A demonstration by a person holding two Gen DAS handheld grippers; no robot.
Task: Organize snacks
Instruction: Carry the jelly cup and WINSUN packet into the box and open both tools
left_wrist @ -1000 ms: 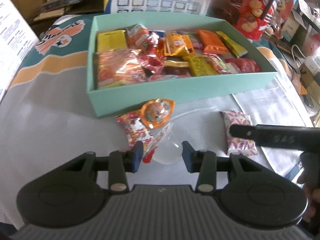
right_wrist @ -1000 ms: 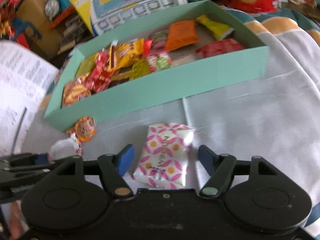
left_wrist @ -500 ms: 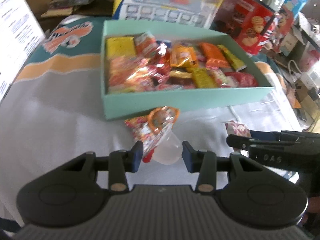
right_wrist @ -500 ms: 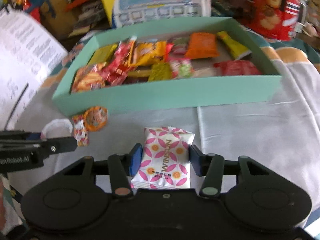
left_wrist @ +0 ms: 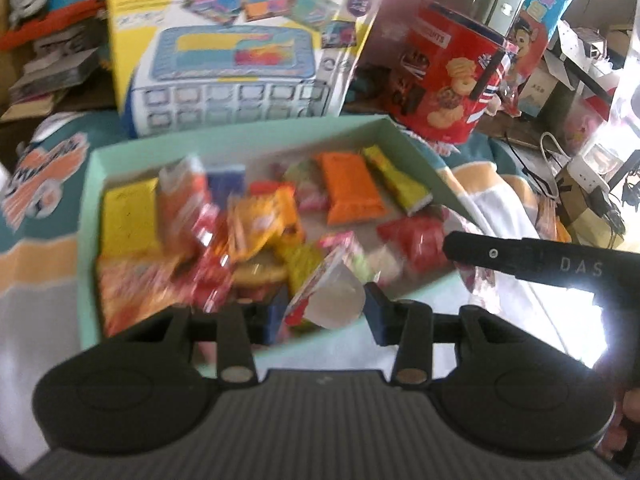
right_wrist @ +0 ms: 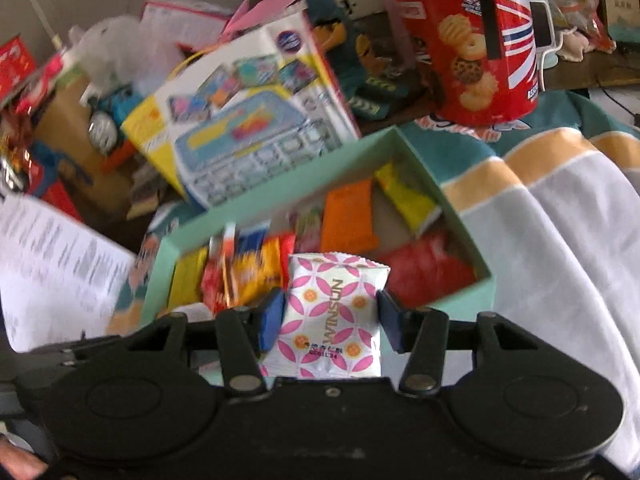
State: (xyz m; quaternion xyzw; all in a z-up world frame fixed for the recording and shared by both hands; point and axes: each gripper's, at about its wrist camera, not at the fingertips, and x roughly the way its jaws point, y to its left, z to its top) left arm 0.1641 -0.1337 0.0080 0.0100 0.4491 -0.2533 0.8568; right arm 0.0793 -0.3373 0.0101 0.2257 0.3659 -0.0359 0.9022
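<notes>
My left gripper (left_wrist: pixel 320 312) is shut on a clear jelly cup (left_wrist: pixel 334 298) with a red printed lid, held in the air over the near side of the mint-green box (left_wrist: pixel 89 208). My right gripper (right_wrist: pixel 330 318) is shut on a white packet with pink petals (right_wrist: pixel 334 316), lifted just before the same box (right_wrist: pixel 448 194). The box holds several snack packets, among them an orange one (left_wrist: pixel 350 188) and a yellow one (left_wrist: pixel 128 216). The right gripper's black finger (left_wrist: pixel 520 258) reaches in from the right of the left wrist view.
A red biscuit tin (left_wrist: pixel 452 88) and a toy laptop carton (left_wrist: pixel 240 52) stand behind the box. White and teal cloth (right_wrist: pixel 560 232) covers the table. A printed sheet (right_wrist: pixel 52 264) lies at the left. A power strip and cables (left_wrist: pixel 584 168) sit far right.
The right gripper closed on the pink-patterned packet and lifted it off the cloth. The left gripper rose with the jelly cup. Both moved forward towards the box.
</notes>
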